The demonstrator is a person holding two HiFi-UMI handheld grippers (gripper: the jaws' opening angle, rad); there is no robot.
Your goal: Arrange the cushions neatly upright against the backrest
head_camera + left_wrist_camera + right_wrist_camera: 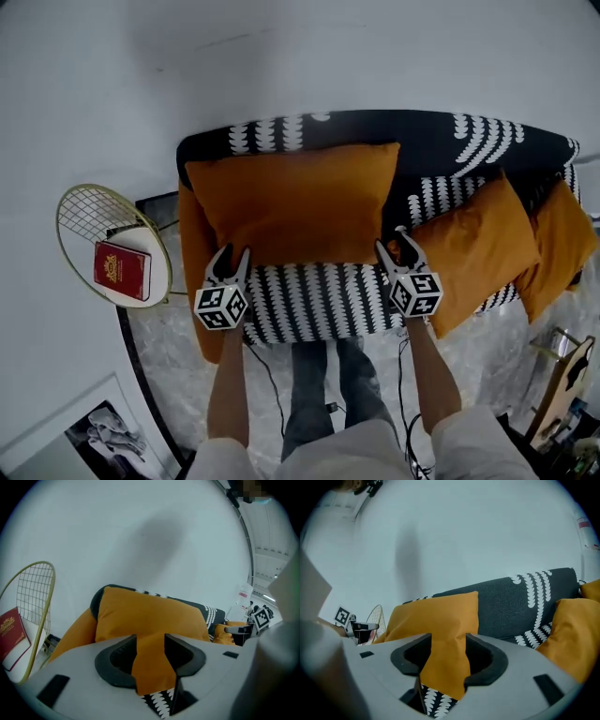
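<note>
Both my left hand-held gripper [232, 253] and right hand-held gripper [390, 242]: jaws apart at lower corners of upright orange cushion [295, 202]; red book [122, 270] on side surface [142, 240].

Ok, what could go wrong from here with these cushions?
With the left gripper and right gripper open at its lower corners, the large orange cushion could slump forward off the backrest. The middle cushion and the end cushion lean crooked and overhang the front edge of the seat; either might slide off when nudged.
</note>
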